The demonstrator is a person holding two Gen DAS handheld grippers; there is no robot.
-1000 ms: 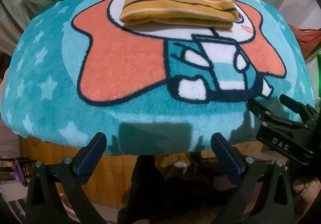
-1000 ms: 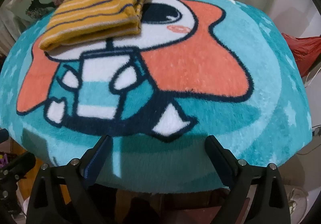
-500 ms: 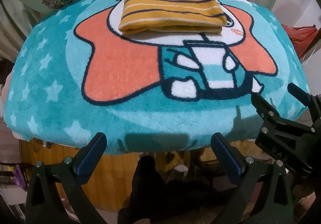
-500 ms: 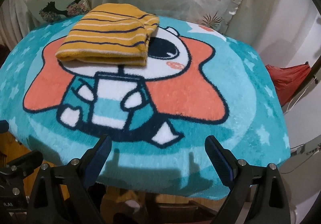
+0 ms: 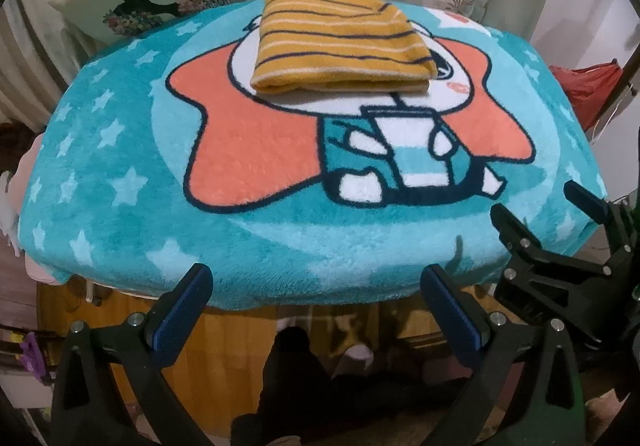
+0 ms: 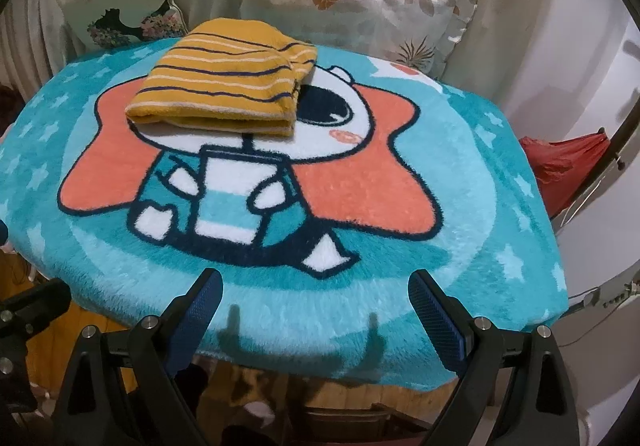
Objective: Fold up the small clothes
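Note:
A yellow striped garment (image 5: 340, 46) lies folded in a neat stack at the far side of the teal cartoon blanket (image 5: 120, 174); it also shows in the right wrist view (image 6: 228, 86). My left gripper (image 5: 316, 302) is open and empty, off the blanket's near edge. My right gripper (image 6: 316, 310) is open and empty over the near edge of the blanket (image 6: 460, 266). The right gripper also shows in the left wrist view (image 5: 560, 230) at the right edge. Both are well short of the garment.
Two printed cushions (image 6: 352, 2) (image 6: 120, 10) lean against a curtain behind the blanket. A red bag (image 6: 568, 162) sits off the right side. A wooden front (image 5: 240, 330) and dark items lie below the near edge.
Both grippers have pulled back and up from the blanket, so the garment looks farther away and the cushions have come into view. The garment has not moved. Both stay open.

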